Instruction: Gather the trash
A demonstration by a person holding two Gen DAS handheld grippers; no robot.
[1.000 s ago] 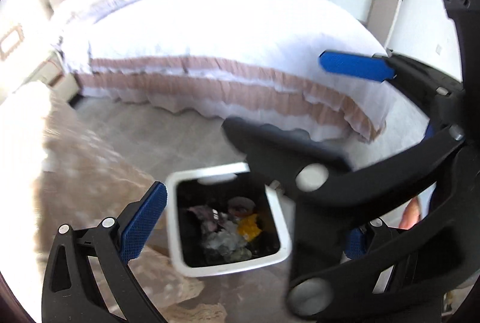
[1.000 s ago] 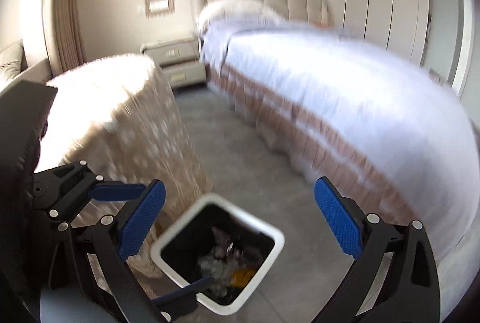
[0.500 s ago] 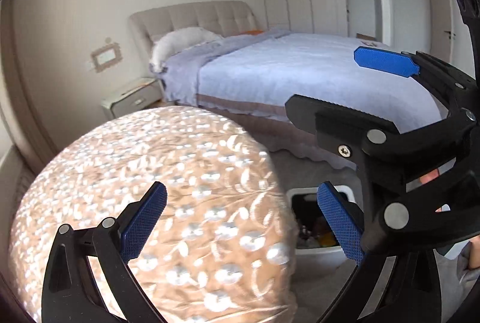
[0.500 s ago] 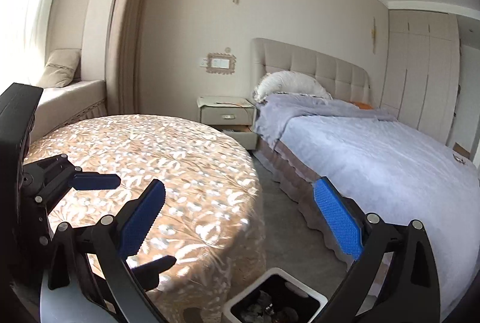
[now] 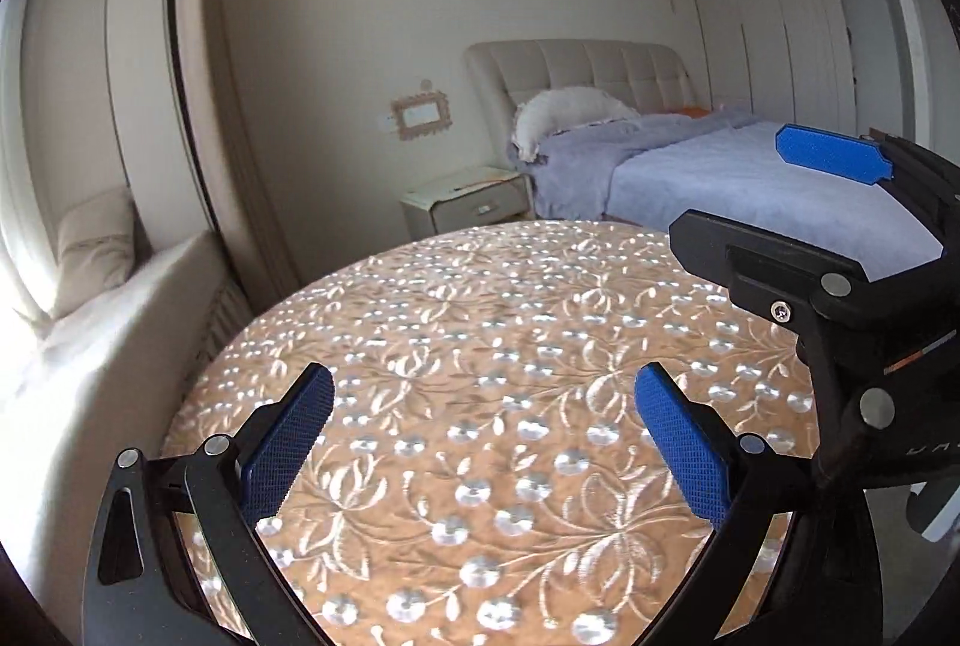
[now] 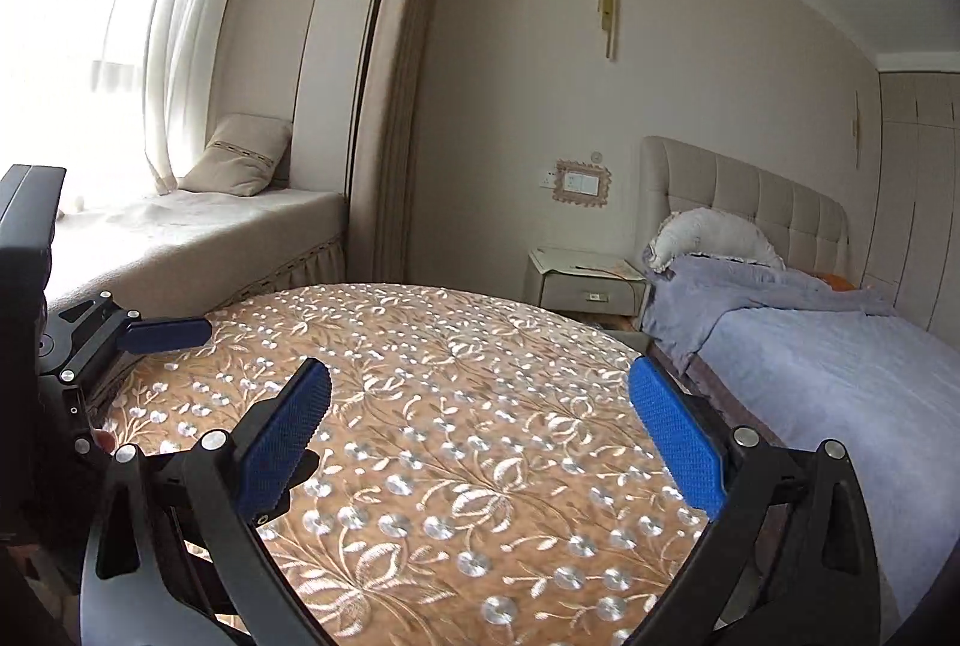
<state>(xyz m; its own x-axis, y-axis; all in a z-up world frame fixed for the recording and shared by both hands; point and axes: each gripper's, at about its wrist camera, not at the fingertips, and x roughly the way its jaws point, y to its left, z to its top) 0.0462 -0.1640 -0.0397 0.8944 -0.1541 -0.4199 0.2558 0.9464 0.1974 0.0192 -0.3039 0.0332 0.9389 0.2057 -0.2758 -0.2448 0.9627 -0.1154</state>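
Just round, floral-embroidered tablecloth [image 5: 510, 406].

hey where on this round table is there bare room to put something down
Nearly all of the round table shows bare cloth, from the edge towards the nightstand and bed back to both open claws, left and right. Only the near side, under the claws, is crowded.

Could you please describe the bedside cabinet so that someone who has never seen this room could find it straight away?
Start at the bed with its tufted beige headboard. In the gap between that headboard and the round table with the floral cloth stands the bedside cabinet, against the wall under a framed wall switch. It is the only pale, low, boxy unit with a drawer.
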